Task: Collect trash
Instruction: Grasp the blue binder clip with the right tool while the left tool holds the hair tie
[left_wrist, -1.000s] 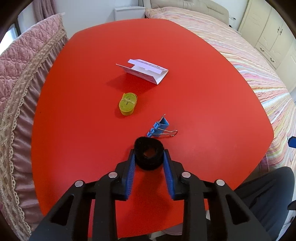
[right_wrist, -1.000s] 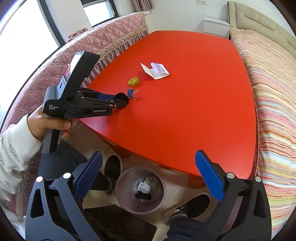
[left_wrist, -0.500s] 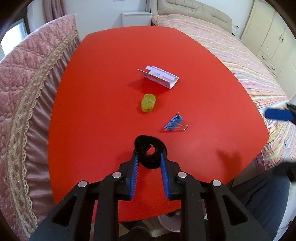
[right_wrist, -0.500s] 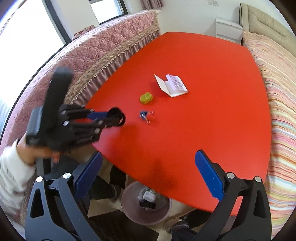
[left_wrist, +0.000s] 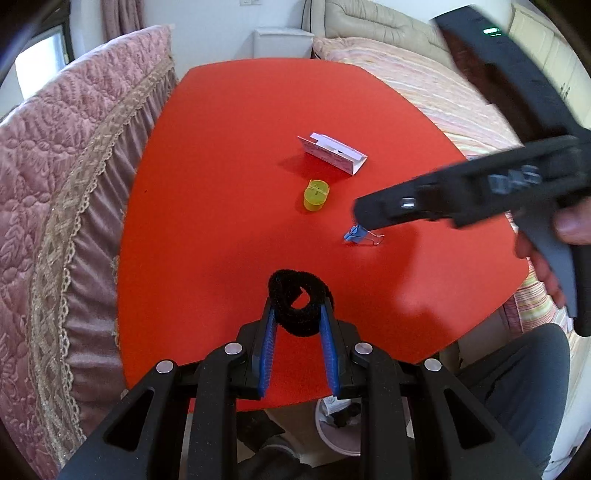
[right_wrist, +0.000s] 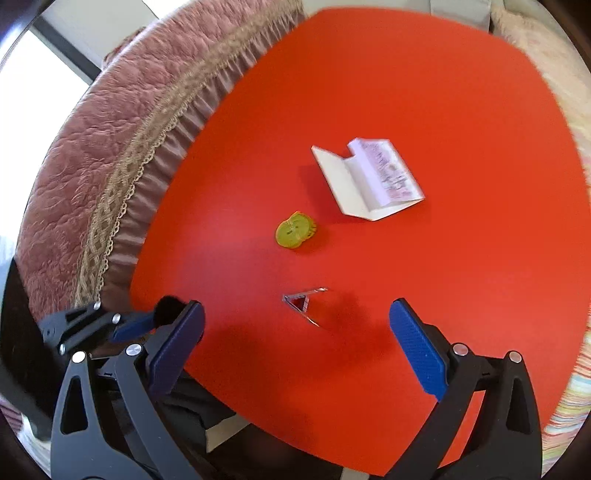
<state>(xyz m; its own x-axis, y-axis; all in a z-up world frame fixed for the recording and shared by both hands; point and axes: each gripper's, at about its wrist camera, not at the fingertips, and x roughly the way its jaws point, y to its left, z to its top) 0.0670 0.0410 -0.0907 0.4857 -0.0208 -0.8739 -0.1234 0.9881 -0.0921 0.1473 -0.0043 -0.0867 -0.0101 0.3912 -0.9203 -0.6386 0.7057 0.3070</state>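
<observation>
Left gripper (left_wrist: 298, 314): jaws clenched on a black fuzzy ring (left_wrist: 300, 307), held above the near edge of the red table (left_wrist: 229, 177); the ring sits between the blue pads, its front bulging past the fingertips. In the right wrist view the same gripper (right_wrist: 162, 317) shows at lower left, with the ring (right_wrist: 168, 308) as a dark blurred lump at its tip

Right gripper (right_wrist: 295, 332): jaws released and spread wide, nothing between them, poised over the table above the binder clip (right_wrist: 303, 304). Seen from the left wrist view, its black body (left_wrist: 461, 195) reaches in from the right, partly covering the clip (left_wrist: 356, 235)

Binder clip: blue, wire handles, lying on the table near the front edge

Yellow cap (left_wrist: 316, 195): small round piece, on the table between the clip and the folded paper; also (right_wrist: 295, 229)

Folded paper (left_wrist: 332, 152): white, printed, standing open in a V, farthest of the three; also (right_wrist: 369, 179)

Trash bin (left_wrist: 340, 424): pinkish, on the floor under the table's near edge, some scraps inside

Pink quilted cover (left_wrist: 55, 184): beside the table on the left
</observation>
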